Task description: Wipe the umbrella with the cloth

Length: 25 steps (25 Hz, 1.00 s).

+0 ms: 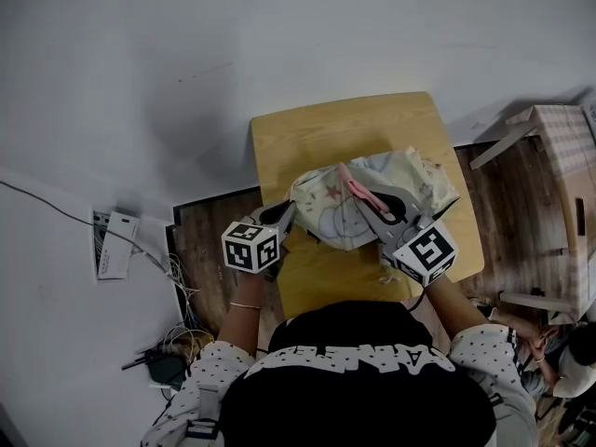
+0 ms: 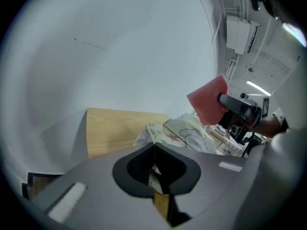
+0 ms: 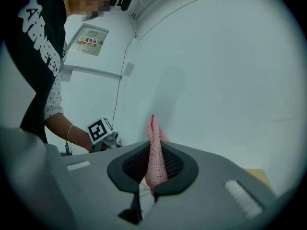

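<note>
White wall fills the far and left side of the head view; a strip of dark plank floor shows beside it. A small table stands at centre, with a light wood-grain top and rounded corners. Its far half is bare. Loose cables lie on the floor to the left. A pale wooden frame stands to the right, apart from the table edge.

The umbrella lies on the near half of the table, collapsed into a soft, crumpled mound. Its fabric is cream, printed with small stars and rounded cartoon shapes. Its right side reaches close to the table's right edge.

The left gripper sits at the mound's left edge. In the left gripper view its jaws are closed, with a fold of the cream fabric pinched between them.

The right gripper is over the mound's right half. In the right gripper view its jaws are clamped on the cloth, a pink, knitted-looking piece standing upright between the ribbed black pads. In the head view the cloth lies across the top of the umbrella.
</note>
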{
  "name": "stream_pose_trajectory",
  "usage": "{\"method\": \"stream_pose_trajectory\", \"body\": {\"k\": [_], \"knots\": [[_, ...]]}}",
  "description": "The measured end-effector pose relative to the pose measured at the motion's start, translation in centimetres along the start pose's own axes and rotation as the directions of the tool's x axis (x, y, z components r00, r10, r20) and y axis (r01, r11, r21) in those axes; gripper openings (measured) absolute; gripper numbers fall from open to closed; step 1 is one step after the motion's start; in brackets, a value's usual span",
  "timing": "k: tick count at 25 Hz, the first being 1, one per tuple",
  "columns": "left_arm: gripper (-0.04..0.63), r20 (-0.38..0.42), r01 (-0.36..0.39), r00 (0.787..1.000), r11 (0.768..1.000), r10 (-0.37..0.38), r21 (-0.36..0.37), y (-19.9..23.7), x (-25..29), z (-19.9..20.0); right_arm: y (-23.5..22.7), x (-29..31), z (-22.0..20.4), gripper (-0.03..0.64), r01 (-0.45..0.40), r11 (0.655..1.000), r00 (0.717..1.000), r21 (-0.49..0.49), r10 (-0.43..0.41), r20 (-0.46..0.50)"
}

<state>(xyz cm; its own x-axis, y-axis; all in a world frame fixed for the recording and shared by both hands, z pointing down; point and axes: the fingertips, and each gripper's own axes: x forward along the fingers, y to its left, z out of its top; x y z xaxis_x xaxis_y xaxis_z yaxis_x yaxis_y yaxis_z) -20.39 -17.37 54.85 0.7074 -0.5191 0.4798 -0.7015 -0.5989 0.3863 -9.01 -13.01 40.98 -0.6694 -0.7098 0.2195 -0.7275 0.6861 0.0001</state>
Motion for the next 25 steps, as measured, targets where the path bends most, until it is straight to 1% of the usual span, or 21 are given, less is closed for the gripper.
{"method": "stream_pose_trajectory", "body": {"k": [6,10,13,16,25], "knots": [[0.004,0.023,0.003,1.0,1.0,-0.003,-0.005,-2.2,-1.5,0.9,-0.1,2.1,-1.2,0.034,-0.036,0.999,0.999,-0.026,0.036,0.004],[0.005,0.053,0.022,0.998,0.999,-0.019,-0.048,-3.6,-2.1,1.7,0.3,3.6,-3.1,0.034,-0.074,0.997,0.996,-0.036,0.071,-0.062],[0.005,0.068,0.035,0.997,0.997,-0.03,-0.073,-4.5,-2.3,2.1,1.2,4.4,-4.2,0.034,-0.109,0.993,0.991,-0.035,0.105,-0.087],[0.005,0.075,0.046,0.996,0.997,-0.041,-0.07,-5.4,-2.4,2.6,2.0,4.9,-4.5,0.034,-0.144,0.989,0.985,-0.037,0.14,-0.098],[0.005,0.092,0.073,0.993,0.996,-0.068,-0.051,-6.9,-3.0,3.4,3.1,4.8,-5.5,0.034,-0.197,0.98,0.975,-0.016,0.194,-0.109]]}}
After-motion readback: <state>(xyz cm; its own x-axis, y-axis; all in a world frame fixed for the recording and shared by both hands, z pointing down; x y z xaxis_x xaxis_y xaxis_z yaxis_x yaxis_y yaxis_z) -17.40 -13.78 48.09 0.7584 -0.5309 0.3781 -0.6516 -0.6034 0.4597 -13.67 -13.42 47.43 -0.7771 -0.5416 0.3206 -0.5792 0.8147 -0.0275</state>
